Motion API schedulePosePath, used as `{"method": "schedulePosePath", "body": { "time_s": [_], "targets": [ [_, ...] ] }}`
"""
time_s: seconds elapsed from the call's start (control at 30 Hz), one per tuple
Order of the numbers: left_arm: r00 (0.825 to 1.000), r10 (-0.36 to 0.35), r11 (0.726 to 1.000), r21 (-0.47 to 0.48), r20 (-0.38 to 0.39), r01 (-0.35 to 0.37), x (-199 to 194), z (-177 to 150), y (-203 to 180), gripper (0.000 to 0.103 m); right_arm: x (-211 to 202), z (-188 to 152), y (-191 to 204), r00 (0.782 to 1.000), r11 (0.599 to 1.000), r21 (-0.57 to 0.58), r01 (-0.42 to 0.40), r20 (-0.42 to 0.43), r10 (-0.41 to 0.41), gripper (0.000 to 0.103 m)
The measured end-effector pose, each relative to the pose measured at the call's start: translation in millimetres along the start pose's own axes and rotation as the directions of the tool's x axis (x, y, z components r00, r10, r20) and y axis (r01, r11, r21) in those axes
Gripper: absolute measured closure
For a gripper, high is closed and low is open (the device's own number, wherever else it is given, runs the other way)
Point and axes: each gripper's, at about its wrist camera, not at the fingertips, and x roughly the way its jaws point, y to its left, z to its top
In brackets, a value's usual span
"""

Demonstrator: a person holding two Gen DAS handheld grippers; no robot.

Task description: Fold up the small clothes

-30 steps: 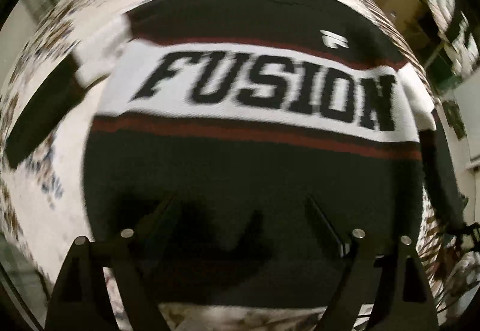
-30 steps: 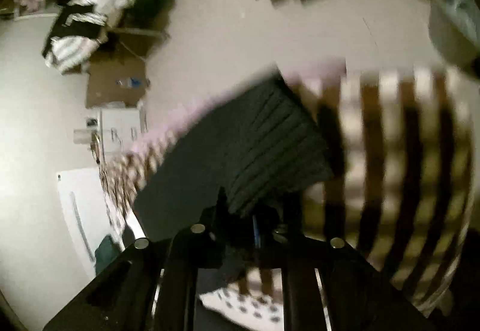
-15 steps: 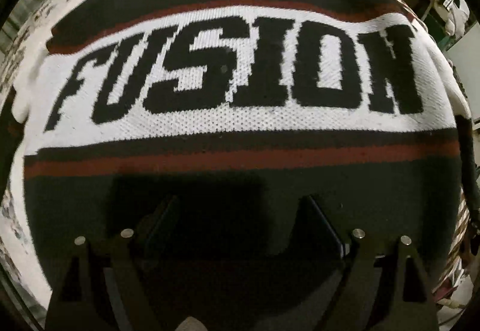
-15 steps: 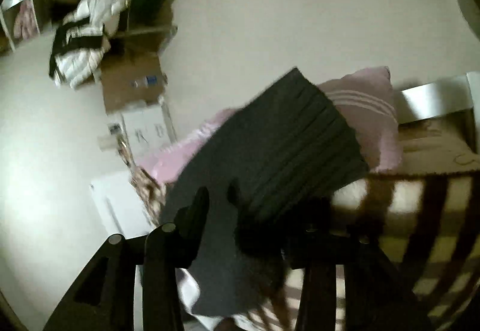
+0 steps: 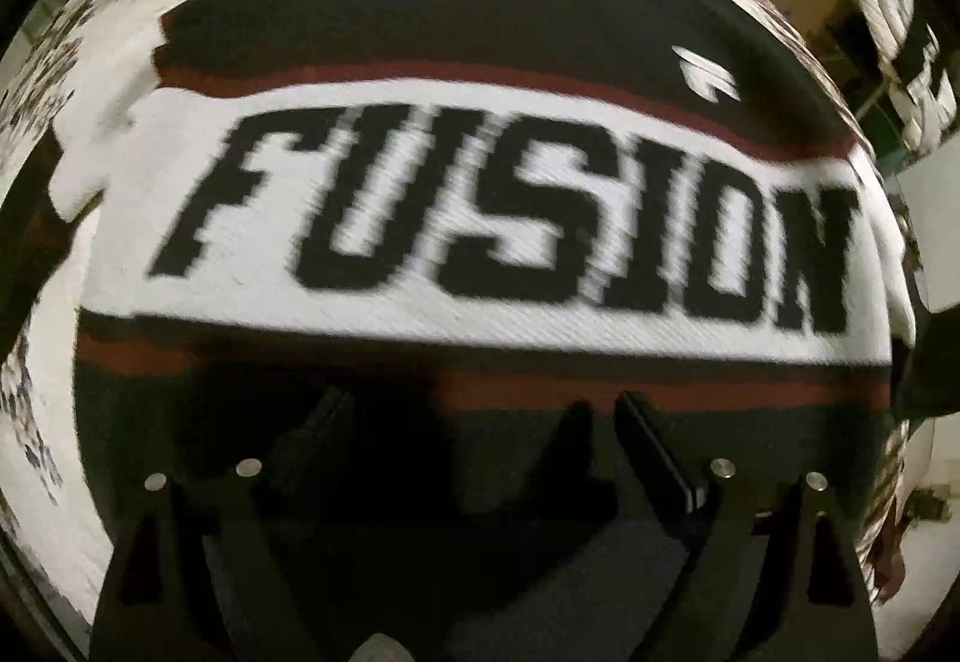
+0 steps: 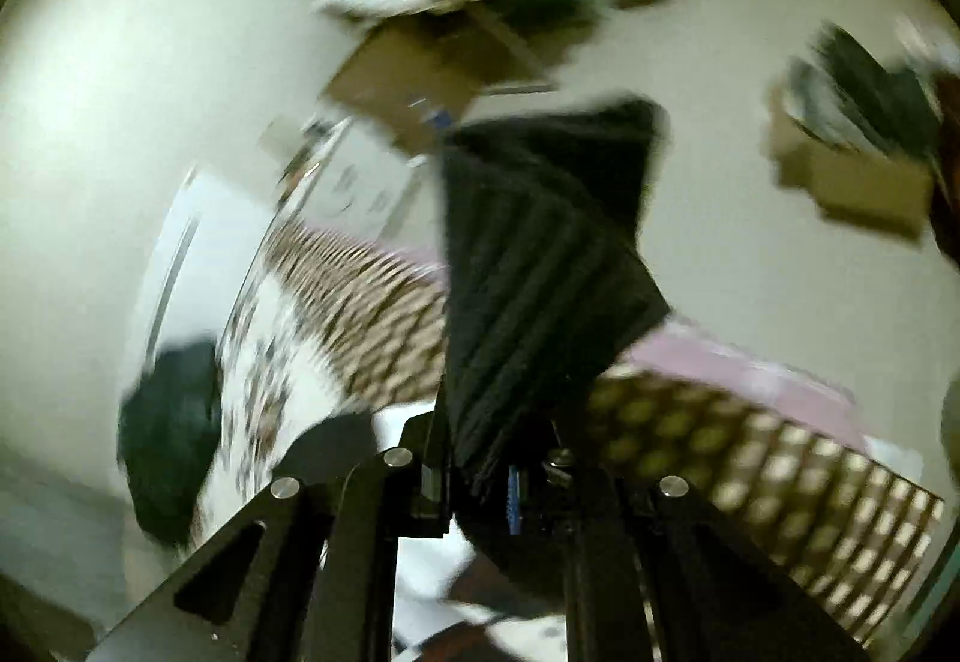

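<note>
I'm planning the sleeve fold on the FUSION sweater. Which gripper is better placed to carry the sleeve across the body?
Right. The right gripper is already shut on the black ribbed cuff, lifted above the bed. The left gripper is open and holds nothing, poised over the sweater near its hem.

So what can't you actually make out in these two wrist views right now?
- Left wrist view: sweater hem, hidden behind left gripper; sleeve ends cut off by the frame.
- Right wrist view: where the ribbed cuff joins the sweater, below right gripper.
- Background boxes: motion-blurred.
</note>
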Motion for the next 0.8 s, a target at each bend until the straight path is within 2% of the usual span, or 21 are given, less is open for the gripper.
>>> {"method": "schedulePosePath", "body": {
  "time_s": [0.07, 0.13, 0.27, 0.33, 0.43, 0.47, 0.5, 0.53, 0.6, 0.67, 0.7, 0.73, 0.77, 0.8],
  "targets": [
    [1.0, -0.002, 1.0, -0.025, 0.0, 0.002, -2, 8, 20, 0.015, 24, -20, 58, 0.999, 0.995, -0.103, -0.009, -0.041, 0.005, 0.09],
    [1.0, 0.005, 0.999, -0.043, 0.016, -0.005, -9, 16, 44, 0.015, 42, -43, 102, 0.996, 0.987, -0.161, -0.024, -0.084, 0.01, 0.09],
    [0.998, 0.029, 0.996, -0.086, 0.052, -0.024, -25, 26, 102, 0.015, 91, -110, 206, 0.982, 0.948, -0.308, -0.087, -0.185, 0.03, 0.09],
    [0.998, 0.029, 0.993, -0.112, 0.06, -0.022, -30, 28, 129, 0.015, 118, -154, 256, 0.971, 0.904, -0.408, -0.13, -0.238, 0.032, 0.09],
    [0.996, 0.046, 0.986, -0.162, 0.072, -0.034, -37, 24, 166, 0.015, 157, -244, 324, 0.943, 0.791, -0.577, -0.206, -0.333, 0.002, 0.09],
    [0.995, 0.057, 0.982, -0.183, 0.079, -0.042, -42, 24, 185, 0.015, 170, -277, 342, 0.929, 0.748, -0.621, -0.233, -0.371, -0.019, 0.091],
    [0.994, 0.065, 0.98, -0.195, 0.082, -0.048, -43, 23, 185, 0.015, 184, -318, 361, 0.909, 0.696, -0.668, -0.264, -0.414, -0.053, 0.091],
    [0.994, 0.072, 0.976, -0.21, 0.086, -0.053, -48, 18, 190, 0.015, 193, -339, 366, 0.898, 0.671, -0.687, -0.281, -0.435, -0.069, 0.091],
    [0.992, 0.084, 0.969, -0.241, 0.093, -0.06, -51, 26, 207, 0.015, 209, -405, 382, 0.854, 0.6, -0.728, -0.333, -0.503, -0.137, 0.091],
    [0.992, 0.084, 0.962, -0.266, 0.094, -0.056, -51, 37, 223, 0.015, 217, -450, 376, 0.825, 0.552, -0.757, -0.35, -0.529, -0.201, 0.09],
    [0.992, 0.083, 0.96, -0.276, 0.096, -0.054, -52, 38, 228, 0.015, 224, -469, 371, 0.798, 0.536, -0.766, -0.354, -0.547, -0.254, 0.089],
    [0.992, 0.082, 0.957, -0.284, 0.097, -0.051, -54, 39, 232, 0.015, 228, -475, 364, 0.776, 0.548, -0.757, -0.357, -0.567, -0.277, 0.085],
    [0.992, 0.073, 0.954, -0.295, 0.1, -0.041, -54, 44, 235, 0.015, 228, -476, 355, 0.763, 0.568, -0.74, -0.36, -0.584, -0.278, 0.083],
    [0.992, 0.065, 0.954, -0.3, 0.108, -0.03, -57, 46, 237, 0.015, 224, -468, 348, 0.742, 0.604, -0.699, -0.384, -0.623, -0.248, 0.071]
  ]
}}
